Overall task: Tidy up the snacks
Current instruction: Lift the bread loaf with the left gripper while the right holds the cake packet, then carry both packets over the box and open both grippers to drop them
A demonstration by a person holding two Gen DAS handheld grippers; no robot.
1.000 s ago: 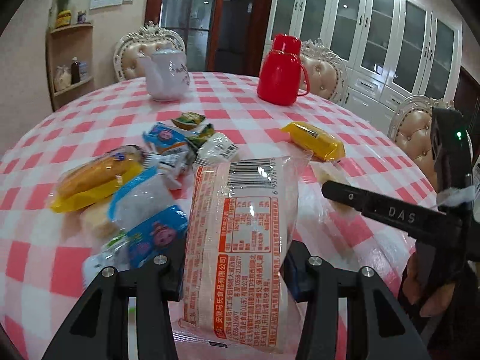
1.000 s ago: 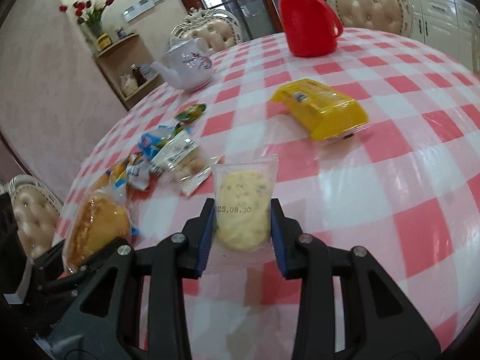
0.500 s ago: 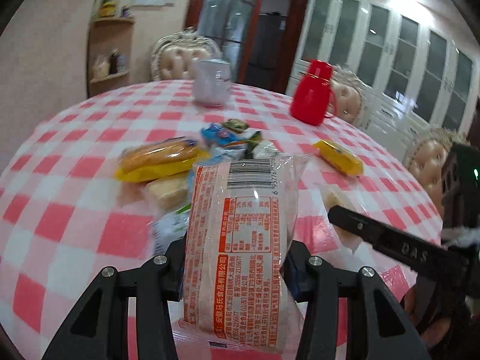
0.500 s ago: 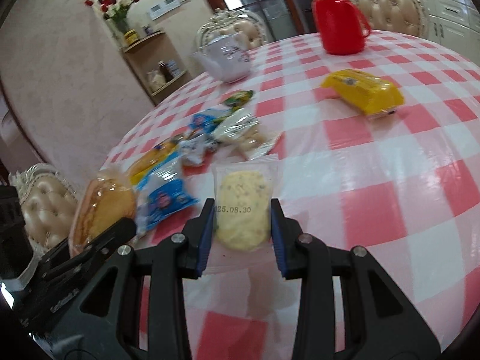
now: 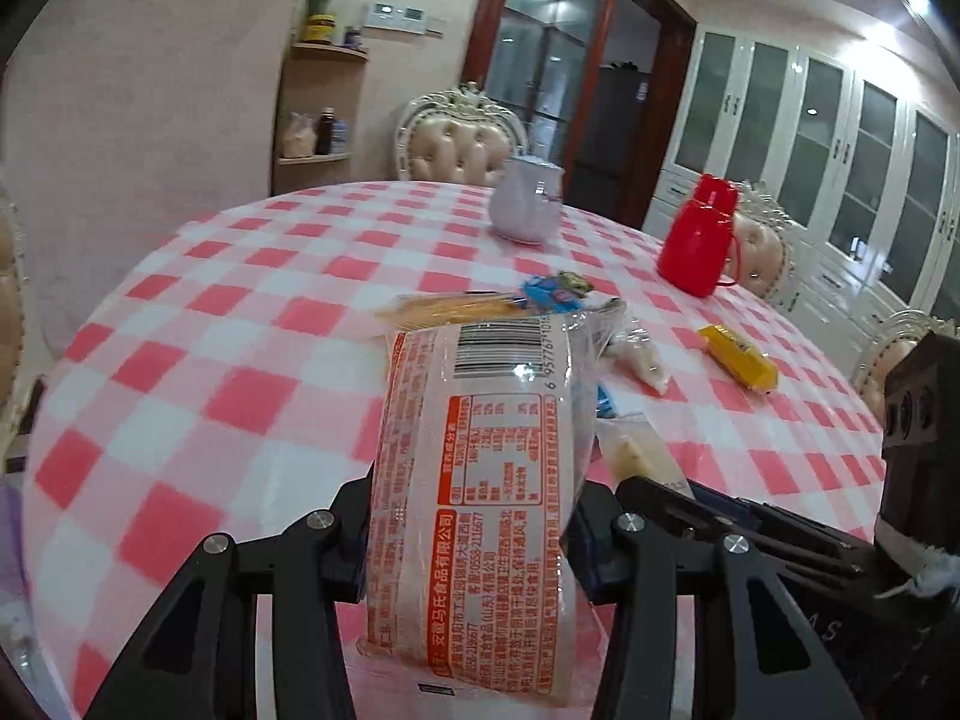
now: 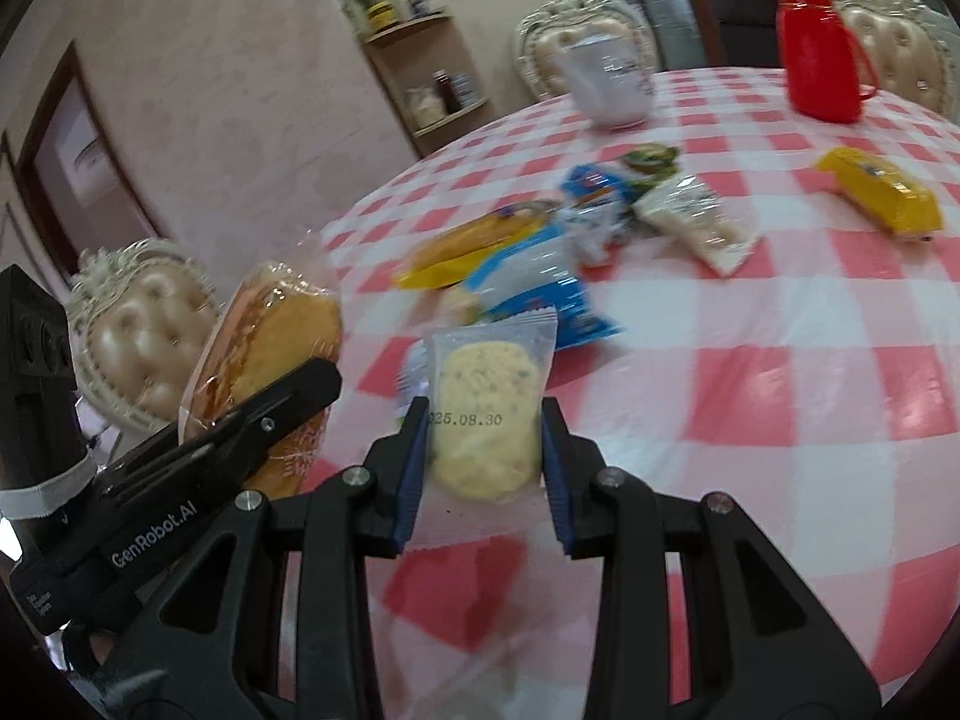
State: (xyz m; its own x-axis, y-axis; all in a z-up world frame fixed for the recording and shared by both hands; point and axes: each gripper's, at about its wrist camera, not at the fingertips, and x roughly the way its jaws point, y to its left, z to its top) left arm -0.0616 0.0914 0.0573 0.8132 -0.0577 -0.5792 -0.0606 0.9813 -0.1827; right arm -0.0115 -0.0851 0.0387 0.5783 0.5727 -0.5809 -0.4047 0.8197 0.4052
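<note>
Checked table (image 5: 228, 324), snacks heaped mid-cloth. Left gripper (image 5: 474, 540) clamps bread pack (image 5: 480, 480); right gripper (image 6: 483, 468) clamps cookie (image 6: 486, 414). Destination probably off-frame; carry level, grips firm.

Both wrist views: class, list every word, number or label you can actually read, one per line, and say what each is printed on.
"025.08.30", first digit hidden: clear cookie packet in the right gripper.
"GenRobot.AI": left gripper's arm, seen from the right wrist.
"安徽马氏食品有限公司": orange-printed bread bag in the left gripper.
Barcode digits starting "6 957767": same bag; the rest unclear.
Nutrition table and other snack wrappers: too small or blurred.
</note>
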